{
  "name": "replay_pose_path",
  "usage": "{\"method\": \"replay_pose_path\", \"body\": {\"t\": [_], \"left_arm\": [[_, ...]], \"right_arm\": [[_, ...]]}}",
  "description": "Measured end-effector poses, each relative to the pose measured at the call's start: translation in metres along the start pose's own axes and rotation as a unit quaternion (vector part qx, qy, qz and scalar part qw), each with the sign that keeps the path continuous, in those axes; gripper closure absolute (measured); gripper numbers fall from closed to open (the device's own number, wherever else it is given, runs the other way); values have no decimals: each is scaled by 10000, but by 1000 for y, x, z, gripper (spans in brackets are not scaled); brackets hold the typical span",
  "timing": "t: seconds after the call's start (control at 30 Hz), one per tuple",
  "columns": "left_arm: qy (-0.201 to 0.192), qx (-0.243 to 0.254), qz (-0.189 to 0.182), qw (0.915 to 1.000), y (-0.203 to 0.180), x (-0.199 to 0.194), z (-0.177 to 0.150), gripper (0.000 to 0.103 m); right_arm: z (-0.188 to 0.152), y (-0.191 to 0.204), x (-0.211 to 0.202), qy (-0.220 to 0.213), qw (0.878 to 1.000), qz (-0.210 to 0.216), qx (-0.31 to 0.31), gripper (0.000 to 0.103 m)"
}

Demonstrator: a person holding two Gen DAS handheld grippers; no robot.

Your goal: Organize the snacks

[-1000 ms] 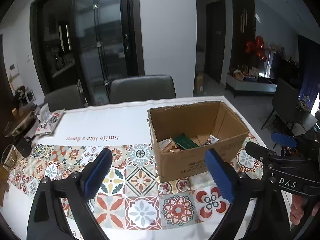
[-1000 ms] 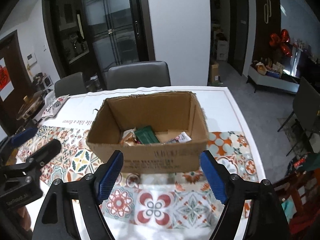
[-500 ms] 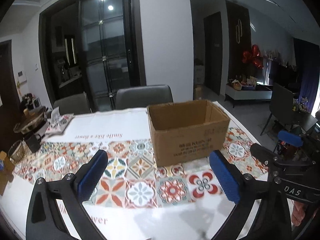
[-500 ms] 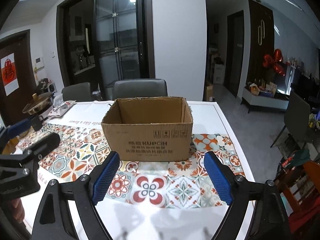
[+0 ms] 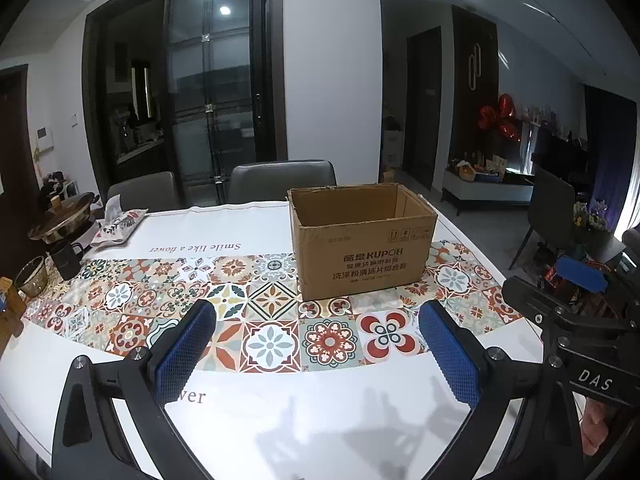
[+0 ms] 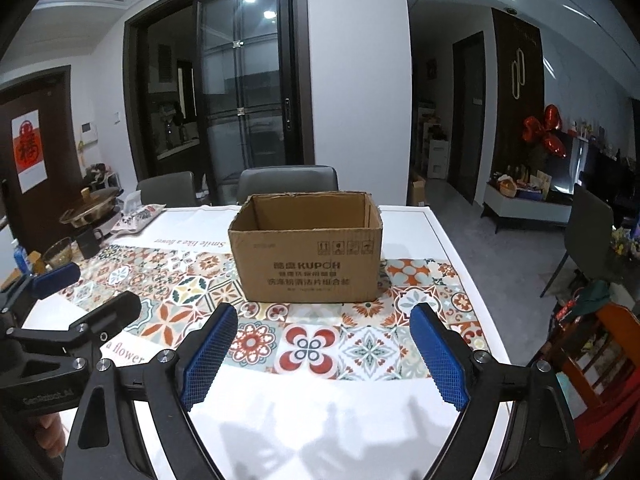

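An open brown cardboard box (image 5: 360, 248) (image 6: 310, 256) with printed lettering stands on the patterned tablecloth, beyond both grippers. From this low angle its contents are hidden behind the front wall. My left gripper (image 5: 316, 344) is open, its blue pads wide apart and empty, well short of the box. My right gripper (image 6: 322, 346) is open too, nothing between its pads, facing the box front. In the left wrist view the right gripper (image 5: 568, 292) shows at the right edge; in the right wrist view the left gripper (image 6: 72, 300) shows at the left edge.
At the table's far left stand a metal pot (image 5: 64, 220), a black mug (image 5: 66, 258), a glass bowl (image 5: 32, 282) and a floral pouch (image 5: 118, 226). Two grey chairs (image 5: 282, 180) sit behind the table (image 5: 320, 412). A wooden chair (image 6: 600, 356) stands near the right edge.
Both grippers have pulled back from the box towards the near table edge. The snack packets seen inside the box earlier are now hidden by its front wall. Both stayed open.
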State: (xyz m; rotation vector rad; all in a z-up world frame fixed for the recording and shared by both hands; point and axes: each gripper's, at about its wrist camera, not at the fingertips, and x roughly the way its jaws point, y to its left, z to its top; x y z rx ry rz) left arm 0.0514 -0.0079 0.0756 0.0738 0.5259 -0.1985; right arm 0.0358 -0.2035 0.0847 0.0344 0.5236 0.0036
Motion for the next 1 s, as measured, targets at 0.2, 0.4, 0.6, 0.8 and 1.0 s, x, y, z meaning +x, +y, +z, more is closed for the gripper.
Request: {"method": "replay_pose_path", "body": {"t": [0.2,0.4,0.6,0.8,1.0], "left_arm": [[-61,0,-26,10000,-3,-6,-8,0],[-93,25,18,10000,-6,-7,-16,0],[-27,55,25,10000,-8,-5,-23,0],[-29,81,87,9999,-10,-3,-26,0],[29,87,107,9999,-12,3,-30,0]], "right_arm": [[-12,-2,-9,-23,9999,27,119,14],[-21,-4,-13,-31,9998,45,177,14],[-28,-3,-13,-16,9998,53,167,14],[-34,-5,-10,31,9998,64,202,14],[-37,-6,-7,55,9998,37,169,14]]}}
